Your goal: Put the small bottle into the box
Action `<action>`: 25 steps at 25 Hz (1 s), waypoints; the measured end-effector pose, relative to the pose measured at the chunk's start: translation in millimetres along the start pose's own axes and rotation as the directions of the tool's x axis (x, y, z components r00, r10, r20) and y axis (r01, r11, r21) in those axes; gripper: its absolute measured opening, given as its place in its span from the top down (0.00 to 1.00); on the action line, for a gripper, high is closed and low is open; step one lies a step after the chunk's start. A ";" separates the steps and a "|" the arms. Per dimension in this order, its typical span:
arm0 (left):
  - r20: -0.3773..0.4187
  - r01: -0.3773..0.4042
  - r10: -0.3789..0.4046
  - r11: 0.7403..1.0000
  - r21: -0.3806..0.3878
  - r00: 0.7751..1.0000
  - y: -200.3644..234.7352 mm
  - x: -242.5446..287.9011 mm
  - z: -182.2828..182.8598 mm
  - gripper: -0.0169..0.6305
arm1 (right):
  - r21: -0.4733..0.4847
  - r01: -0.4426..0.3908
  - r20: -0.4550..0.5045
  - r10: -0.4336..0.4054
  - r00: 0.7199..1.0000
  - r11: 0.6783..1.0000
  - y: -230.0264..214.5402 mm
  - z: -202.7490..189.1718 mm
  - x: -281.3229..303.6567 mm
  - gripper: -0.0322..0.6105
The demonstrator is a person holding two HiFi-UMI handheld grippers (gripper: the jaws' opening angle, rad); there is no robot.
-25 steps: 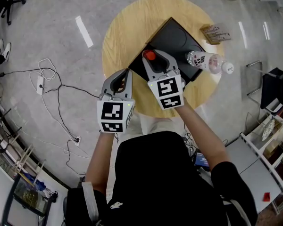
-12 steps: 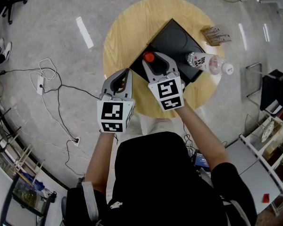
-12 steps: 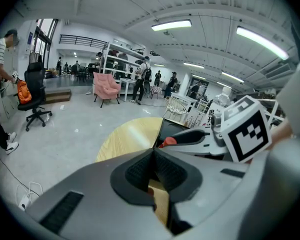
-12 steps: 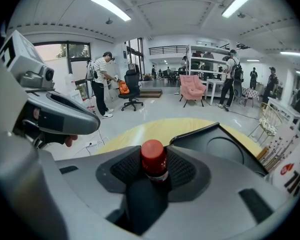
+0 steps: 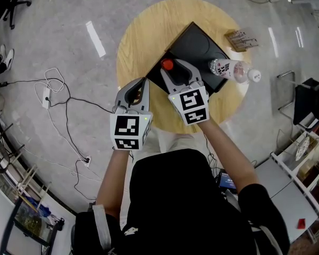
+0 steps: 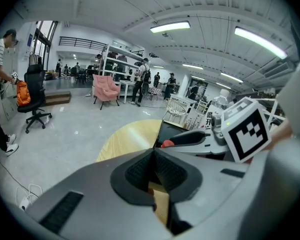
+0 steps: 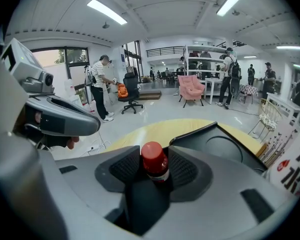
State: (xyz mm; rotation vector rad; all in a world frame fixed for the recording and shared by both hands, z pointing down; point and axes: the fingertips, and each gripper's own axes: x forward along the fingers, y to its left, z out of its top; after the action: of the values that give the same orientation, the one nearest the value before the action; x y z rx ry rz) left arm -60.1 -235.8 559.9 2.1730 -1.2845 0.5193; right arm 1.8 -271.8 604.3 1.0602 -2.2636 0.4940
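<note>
Mid-frame, the right tool [image 5: 173, 68], jaws just opening, seemingly loosens around the upright small bottle [image 7: 154, 162] in the black box [image 5: 198, 40]; the left tool [image 5: 141, 84] is closed, empty.

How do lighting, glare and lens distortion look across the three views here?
Head view: evenly lit and sharp, with white glare streaks on the floor. Left and right gripper views: heavy fisheye bending and black corners; in the right one the small bottle, close up, is sharp.

Glossy grey floor [image 5: 53, 31], pink armchair [image 6: 106, 86]
</note>
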 end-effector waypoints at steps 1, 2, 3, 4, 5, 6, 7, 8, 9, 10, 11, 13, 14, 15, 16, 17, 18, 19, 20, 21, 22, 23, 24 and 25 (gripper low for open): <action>0.002 0.000 0.000 1.000 0.000 1.000 0.2 -1.3 0.6 0.96 | 0.004 0.000 0.002 0.000 1.000 1.000 0.4 0.8 -1.2 0.71; 0.005 -0.001 0.001 1.000 0.000 1.000 0.5 -2.6 1.4 0.96 | 0.008 0.000 0.004 0.000 1.000 1.000 0.7 1.7 -2.4 0.71; 0.008 -0.002 0.002 1.000 0.001 1.000 0.4 -3.9 2.2 0.96 | 0.010 0.002 0.007 -0.002 1.000 1.000 0.6 2.4 -3.9 0.71; 0.011 -0.002 0.002 1.000 0.003 1.000 -0.3 -5.2 3.0 0.96 | 0.010 0.005 0.011 -0.005 1.000 1.000 0.3 2.8 -6.0 0.71; 0.014 -0.001 0.001 1.000 0.005 1.000 -1.6 -6.9 3.9 0.96 | 0.009 0.008 0.013 -0.008 1.000 1.000 0.4 3.4 -8.8 0.71; 0.018 0.000 0.000 1.000 0.007 1.000 -3.2 -9.2 5.3 0.96 | 0.009 0.009 0.015 -0.009 1.000 1.000 1.2 4.7 -12.1 0.71; 0.023 0.002 -0.002 1.000 0.010 1.000 -4.9 -11.9 6.9 0.96 | 0.010 0.011 0.019 -0.012 1.000 1.000 2.1 6.4 -15.6 0.71; 0.030 0.003 -0.004 1.000 0.014 1.000 -6.5 -15.0 8.6 0.96 | 0.010 0.016 0.024 -0.016 1.000 1.000 2.5 8.1 -19.0 0.71; 0.036 0.004 -0.005 1.000 0.018 0.999 -8.3 -18.0 10.2 0.96 | 0.011 0.022 0.031 -0.022 0.999 1.000 2.5 9.6 -22.5 0.71; 0.043 0.006 -0.007 1.000 0.022 0.999 -10.4 -21.0 11.6 0.96 | 0.013 0.028 0.036 -0.029 0.999 1.000 2.5 10.9 -26.2 0.71; 0.049 0.007 -0.008 1.000 0.026 0.999 -12.7 -24.0 13.0 0.96 | 0.014 0.033 0.041 -0.033 0.999 0.999 2.9 12.2 -30.2 0.71; 0.063 0.010 -0.012 0.999 0.032 0.998 -17.5 -29.8 16.1 0.96 | 0.014 0.038 0.055 -0.038 0.998 0.999 4.2 15.9 -38.1 0.71; 0.070 0.012 -0.015 0.999 0.036 0.997 -19.9 -33.0 17.8 0.96 | 0.016 0.040 0.063 -0.040 0.997 0.999 5.1 18.0 -42.2 0.72; 0.077 0.015 -0.018 0.999 0.040 0.997 -22.3 -36.6 19.3 0.96 | 0.018 0.041 0.071 -0.043 0.997 0.999 6.6 20.3 -46.5 0.73; 0.084 0.017 -0.021 0.999 0.043 0.996 -24.9 -40.5 20.7 0.96 | 0.020 0.043 0.081 -0.044 0.996 0.999 8.5 23.0 -51.1 0.74; 0.091 0.020 -0.024 0.999 0.046 0.996 -27.8 -44.5 22.1 0.96 | 0.022 0.045 0.091 -0.046 0.995 0.999 10.6 25.8 -56.0 0.75; 0.099 0.022 -0.027 0.999 0.050 0.995 -31.1 -48.5 23.5 0.96 | 0.022 0.046 0.102 -0.048 0.994 0.999 12.8 28.4 -61.0 0.76; 0.106 0.025 -0.030 0.998 0.054 0.994 -34.6 -52.6 24.8 0.96 | 0.021 0.048 0.113 -0.050 0.992 0.999 15.0 30.7 -66.3 0.77; 0.114 0.027 -0.033 0.998 0.058 0.993 -38.4 -57.0 25.8 0.96 | 0.020 0.050 0.123 -0.052 0.991 0.999 17.6 32.5 -72.0 0.78; 0.122 0.028 -0.036 0.998 0.062 0.992 -42.3 -61.8 26.7 0.96 | 0.019 0.051 0.133 -0.053 0.990 0.999 20.5 34.1 -78.0 0.79; 0.130 0.029 -0.038 0.997 0.066 0.991 -46.4 -66.8 27.7 0.96 | 0.020 0.051 0.143 -0.053 0.988 0.999 23.7 35.6 -84.3 0.81; 0.139 0.030 -0.040 0.997 0.071 0.989 -50.4 -72.2 28.9 0.96 | 0.022 0.050 0.154 -0.053 0.987 0.999 26.9 37.1 -91.0 0.83; 0.147 0.031 -0.042 0.997 0.078 0.988 -54.4 -77.8 30.3 0.96 | 0.025 0.049 0.164 -0.053 0.985 0.998 30.1 38.7 -97.9 0.86; 0.154 0.031 -0.044 0.996 0.085 0.987 -58.3 -84.0 31.8 0.96 | 0.028 0.051 0.174 -0.055 0.983 0.998 33.5 40.5 -104.9 0.89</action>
State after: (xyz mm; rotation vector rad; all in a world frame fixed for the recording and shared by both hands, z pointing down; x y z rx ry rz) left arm -46.3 -177.4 471.2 2.3414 -1.3217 0.4009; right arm 15.2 -213.8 503.2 1.2146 -2.3795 0.4211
